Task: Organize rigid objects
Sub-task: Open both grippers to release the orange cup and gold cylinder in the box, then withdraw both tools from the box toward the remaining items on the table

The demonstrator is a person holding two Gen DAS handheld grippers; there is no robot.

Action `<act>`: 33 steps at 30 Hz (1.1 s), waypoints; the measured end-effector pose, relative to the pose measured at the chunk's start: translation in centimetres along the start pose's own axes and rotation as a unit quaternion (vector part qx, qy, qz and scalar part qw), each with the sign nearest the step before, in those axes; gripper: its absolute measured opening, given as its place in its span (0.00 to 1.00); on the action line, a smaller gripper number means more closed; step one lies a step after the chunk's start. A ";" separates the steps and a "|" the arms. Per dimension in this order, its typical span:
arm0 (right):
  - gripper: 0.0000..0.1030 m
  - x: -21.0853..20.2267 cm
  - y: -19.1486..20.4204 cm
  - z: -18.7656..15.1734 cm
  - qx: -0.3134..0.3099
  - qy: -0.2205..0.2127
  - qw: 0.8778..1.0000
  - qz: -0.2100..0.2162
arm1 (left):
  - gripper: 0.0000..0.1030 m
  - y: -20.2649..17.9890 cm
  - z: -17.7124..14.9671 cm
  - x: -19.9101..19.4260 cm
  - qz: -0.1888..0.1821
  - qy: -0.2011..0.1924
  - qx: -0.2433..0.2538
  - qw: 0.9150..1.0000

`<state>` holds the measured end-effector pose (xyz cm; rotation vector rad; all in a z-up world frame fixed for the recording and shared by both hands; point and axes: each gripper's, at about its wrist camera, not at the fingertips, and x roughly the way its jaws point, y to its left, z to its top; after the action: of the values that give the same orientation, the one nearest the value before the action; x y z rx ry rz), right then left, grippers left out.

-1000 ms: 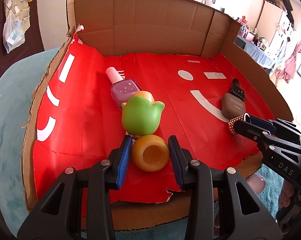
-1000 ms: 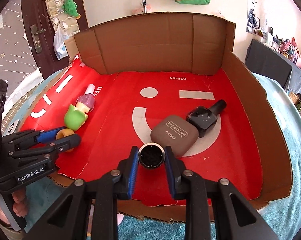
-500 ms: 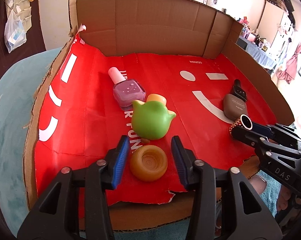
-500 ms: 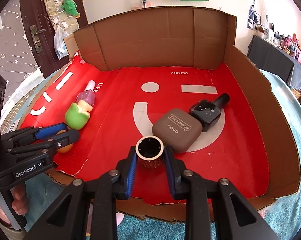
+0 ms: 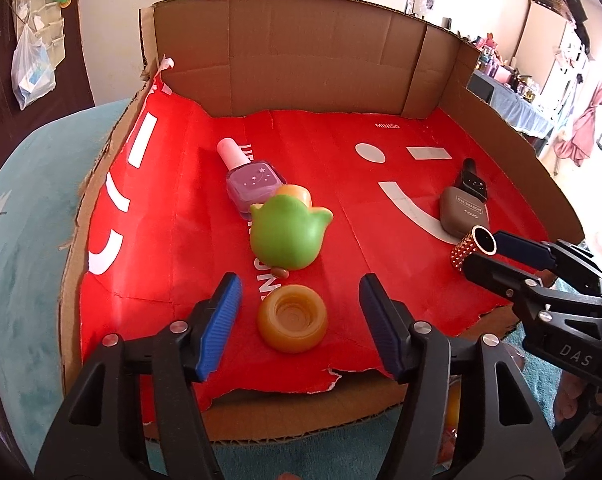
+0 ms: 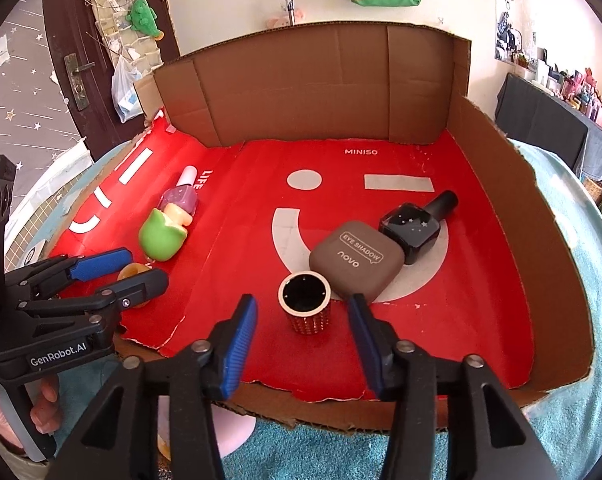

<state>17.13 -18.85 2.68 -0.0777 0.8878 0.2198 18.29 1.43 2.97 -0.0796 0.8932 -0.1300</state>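
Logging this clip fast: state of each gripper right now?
Left gripper: open, orange cup between its fingers, not gripped.
Right gripper: open, studded gold cup standing free.

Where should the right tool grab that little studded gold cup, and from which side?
Grip the studded gold cup across its round side wall, coming in level from the near, open edge of the cardboard tray. It stands upright with its mouth up, and the right tool is already open around it; the eyeshadow case crowds its far side.

Bright daylight, sharp focus.
Glare on the red liner (image 5: 149,264) at left; strong fisheye bending and black vignette at corners.
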 end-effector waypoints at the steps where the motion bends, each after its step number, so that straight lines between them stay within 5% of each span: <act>1: 0.54 -0.2 0.0 0.0 0.001 -0.003 1.000 0.002 | 0.60 0.0 0.0 -0.1 0.000 -0.001 0.000 1.000; 22: 0.99 -5.7 0.3 -0.9 0.011 -0.076 0.996 0.046 | 0.97 -2.4 -1.5 -2.9 -0.007 -0.034 0.030 0.999; 33: 1.00 -8.1 0.2 -1.5 0.016 -0.108 0.992 0.063 | 1.00 -2.7 -2.0 -4.1 -0.003 -0.043 0.032 0.999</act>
<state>11.04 -20.18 8.04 0.0311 0.6806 0.3254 14.03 -0.66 5.21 -0.0287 0.8026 -0.1599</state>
